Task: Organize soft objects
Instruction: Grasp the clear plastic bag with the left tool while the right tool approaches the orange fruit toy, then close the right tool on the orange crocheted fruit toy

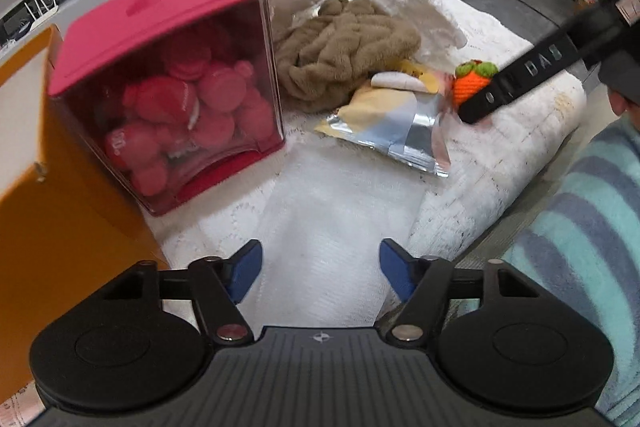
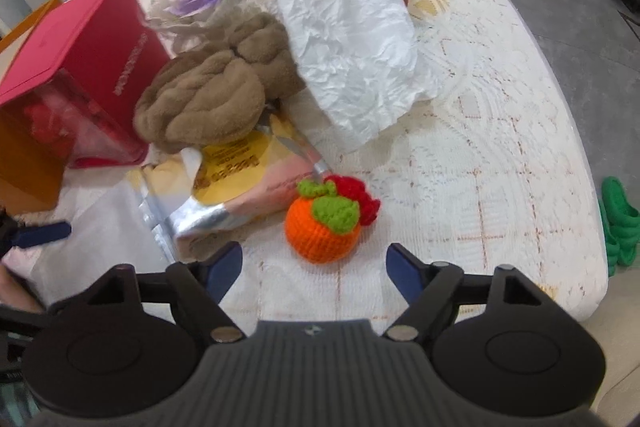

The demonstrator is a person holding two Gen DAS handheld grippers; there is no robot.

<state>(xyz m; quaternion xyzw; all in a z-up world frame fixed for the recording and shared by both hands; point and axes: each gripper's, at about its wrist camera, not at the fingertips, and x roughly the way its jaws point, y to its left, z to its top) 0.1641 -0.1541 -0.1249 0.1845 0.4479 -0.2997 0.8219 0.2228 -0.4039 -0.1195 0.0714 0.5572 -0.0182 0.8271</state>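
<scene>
While both jaws stand wide and empty, the right hand-held gripper [image 2: 314, 263] nears the crocheted orange [image 2: 322, 227]; next, straddle and pinch it. The left hand-held gripper [image 1: 320, 263] idles.

Soft cloth and yarn beside glossy plastic and foil

The orange fruit [image 2: 322, 227] is crocheted yarn, matt and knobbly, with green yarn leaves. The brown blanket [image 2: 208, 99] looks like thick fleece, fuzzy and matt. The white sheet [image 2: 352, 43] seems thin paper or plastic, much crinkled. The snack bag [image 2: 224, 195] has shiny silver foil edges. The red box [image 1: 160, 83] has a smooth matt lid and clear glossy plastic walls. The table cover [image 2: 480, 155] is white textured lace-like cloth.
</scene>
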